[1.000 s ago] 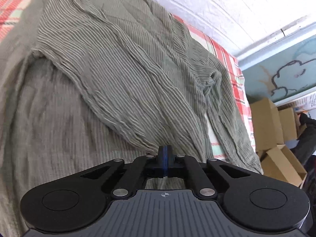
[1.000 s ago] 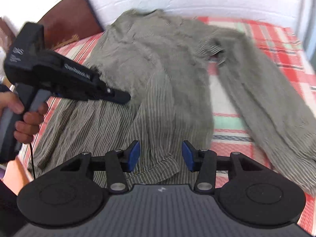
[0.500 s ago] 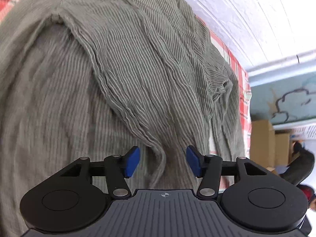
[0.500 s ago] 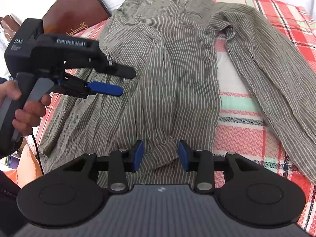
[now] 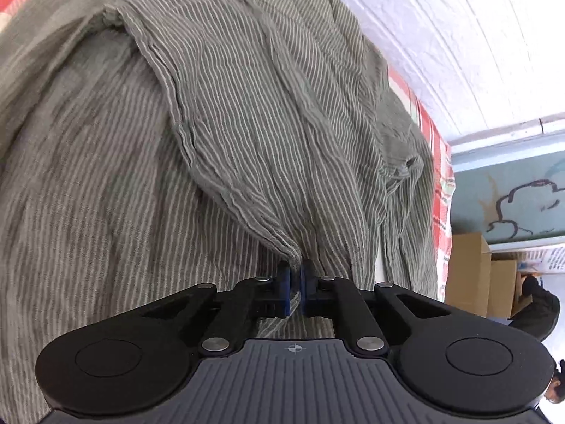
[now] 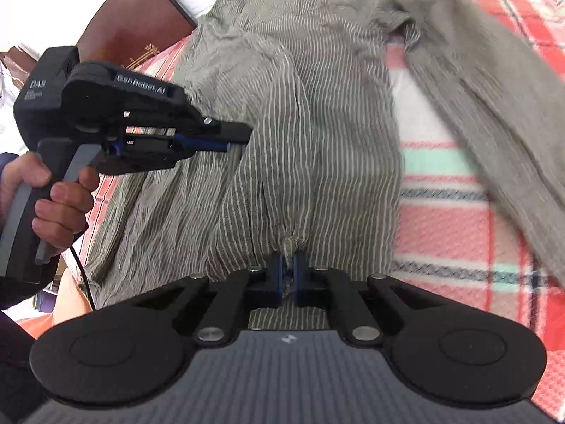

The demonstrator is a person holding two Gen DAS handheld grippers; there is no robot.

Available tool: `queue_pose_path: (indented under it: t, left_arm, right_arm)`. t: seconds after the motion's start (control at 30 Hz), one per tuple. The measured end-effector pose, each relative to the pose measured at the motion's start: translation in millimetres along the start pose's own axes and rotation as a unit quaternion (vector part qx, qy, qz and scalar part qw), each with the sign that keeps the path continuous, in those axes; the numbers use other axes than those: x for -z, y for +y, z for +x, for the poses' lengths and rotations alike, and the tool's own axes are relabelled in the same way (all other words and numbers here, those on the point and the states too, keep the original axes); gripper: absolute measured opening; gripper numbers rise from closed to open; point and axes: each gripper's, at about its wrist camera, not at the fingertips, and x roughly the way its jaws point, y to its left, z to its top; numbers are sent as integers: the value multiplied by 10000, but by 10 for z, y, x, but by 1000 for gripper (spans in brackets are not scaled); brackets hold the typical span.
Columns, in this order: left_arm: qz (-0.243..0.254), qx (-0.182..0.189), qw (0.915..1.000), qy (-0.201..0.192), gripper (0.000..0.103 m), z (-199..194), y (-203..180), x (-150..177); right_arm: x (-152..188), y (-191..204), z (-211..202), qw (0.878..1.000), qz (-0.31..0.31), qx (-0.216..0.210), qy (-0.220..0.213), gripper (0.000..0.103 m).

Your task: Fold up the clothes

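A grey-green striped shirt (image 6: 317, 113) lies spread on the bed, its left sleeve folded across the body and its right sleeve (image 6: 494, 99) stretched out to the right. My right gripper (image 6: 289, 270) is shut on a bunched bit of the shirt's fabric near the lower hem. Seen from the right wrist, my left gripper (image 6: 238, 139) sits over the shirt's left side, held by a hand (image 6: 60, 198). In its own view the left gripper (image 5: 296, 277) is shut on a raised fold of the shirt (image 5: 247, 123).
A red, white and green plaid blanket (image 6: 459, 219) covers the bed. A brown headboard (image 6: 120, 31) stands at the back left and a white wall (image 5: 459, 35) lies beyond. Cardboard boxes (image 5: 469, 272) and a person (image 5: 536, 304) are off the bed's far side.
Both grippers were open half a second ago and have now closed on shirt fabric. The left gripper moved in closer over the fold.
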Motion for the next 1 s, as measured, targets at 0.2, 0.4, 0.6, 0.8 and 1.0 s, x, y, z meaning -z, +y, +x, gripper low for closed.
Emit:
queue_pose_path:
  t: [0.2,0.4,0.6,0.8,1.0]
  left_arm:
    - [301,-81,9995,102,1,-59,-79,17]
    - [576,-450,9967,347,5,141,-107,74]
    - [1177,-678,9904,239,28,-30,-182,92]
    - [1833,-890,9790,91,42,-225,-279,97]
    - [2325,-1189,9653,74,59,-70,-549,-196]
  right_arm:
    - [-24,-96,-474,9985,-96,399,-357,5]
    - [-12,-321,-394,9968,64,780,-168,5]
    - [17,-393,-296,9961,69,882,31,7]
    - [-73,-329,-532,9966,-82,745,-349,17]
    - [-201,-362,-383,9968,-229,758,-121,22]
